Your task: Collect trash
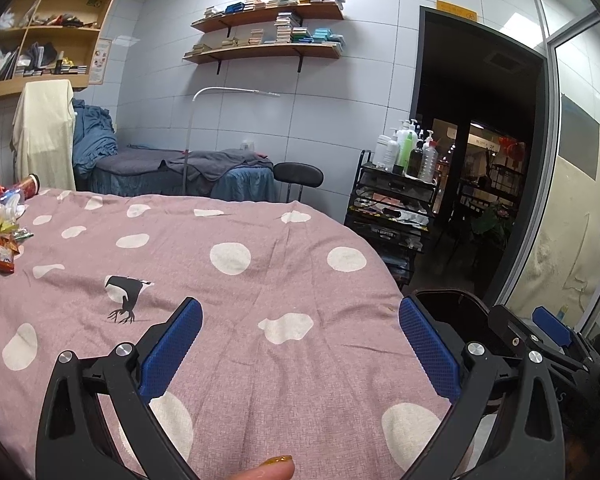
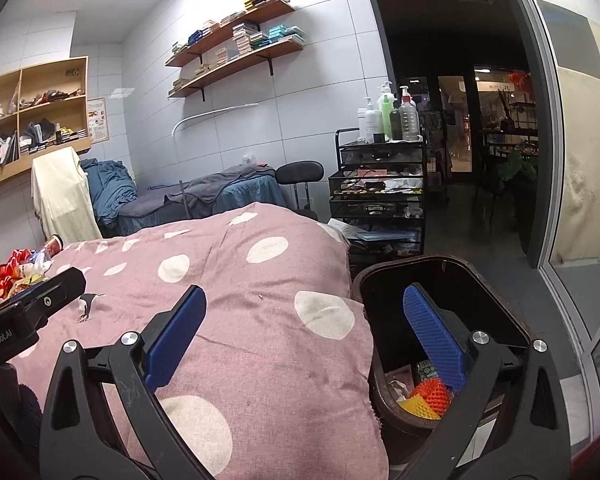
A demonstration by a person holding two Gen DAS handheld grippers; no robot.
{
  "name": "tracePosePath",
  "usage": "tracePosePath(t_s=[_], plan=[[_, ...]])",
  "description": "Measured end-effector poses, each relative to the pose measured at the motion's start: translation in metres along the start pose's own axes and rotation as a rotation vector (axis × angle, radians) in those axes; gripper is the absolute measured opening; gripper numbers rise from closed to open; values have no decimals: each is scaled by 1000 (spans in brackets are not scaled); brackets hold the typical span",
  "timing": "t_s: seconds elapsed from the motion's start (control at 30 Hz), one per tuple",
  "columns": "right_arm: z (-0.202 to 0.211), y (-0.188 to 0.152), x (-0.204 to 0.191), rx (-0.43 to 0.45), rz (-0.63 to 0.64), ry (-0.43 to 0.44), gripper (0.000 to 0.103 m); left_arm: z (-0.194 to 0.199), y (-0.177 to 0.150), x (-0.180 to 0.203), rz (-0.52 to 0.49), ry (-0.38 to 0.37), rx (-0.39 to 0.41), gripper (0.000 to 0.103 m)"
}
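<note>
Both tools gape wide, hold nothing: left tool [image 1: 300,344] over bed cover [image 1: 236,320]; right tool [image 2: 302,328] straddles bed edge and dark bin [image 2: 364,280] beside bed. Bin already holds orange and yellow scraps [image 2: 430,398]. Far corner of bed, well apart from bin: trash heap [image 1: 0,224], crinkly wrappers, clear bottle, can. Judged light, thin, slippery; pinch wrapper by bunched fold, bottle across body.

**Left gripper spread wide over the bedspread**

My left gripper [image 1: 300,344] hangs with its blue pads [image 1: 172,354] wide apart and nothing between them, above the pink spotted bedspread [image 1: 260,288]. Snack wrappers [image 1: 0,236] (plus a crushed bottle) lie heaped far left. A dark bin [image 1: 452,304] sits just off the bed's right edge.
</note>
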State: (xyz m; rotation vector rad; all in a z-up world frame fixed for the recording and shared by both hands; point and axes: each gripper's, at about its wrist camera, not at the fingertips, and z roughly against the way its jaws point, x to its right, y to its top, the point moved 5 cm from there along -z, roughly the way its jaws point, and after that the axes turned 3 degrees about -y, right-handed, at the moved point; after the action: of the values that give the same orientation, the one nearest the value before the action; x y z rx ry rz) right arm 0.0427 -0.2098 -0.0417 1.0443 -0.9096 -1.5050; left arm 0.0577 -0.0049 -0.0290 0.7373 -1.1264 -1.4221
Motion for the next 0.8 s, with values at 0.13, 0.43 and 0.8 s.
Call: tracePosePath(t_s=[0.13, 0.43, 0.8], plan=[[0, 2, 2, 1, -5, -1, 98, -1, 1, 4, -7, 0, -1, 98], [-1, 4, 6, 7, -8, -7, 98, 0, 1, 8, -11, -4, -2, 98], [1, 7, 7, 10, -16, -4, 98, 0, 1, 12, -20, -10, -5, 98]])
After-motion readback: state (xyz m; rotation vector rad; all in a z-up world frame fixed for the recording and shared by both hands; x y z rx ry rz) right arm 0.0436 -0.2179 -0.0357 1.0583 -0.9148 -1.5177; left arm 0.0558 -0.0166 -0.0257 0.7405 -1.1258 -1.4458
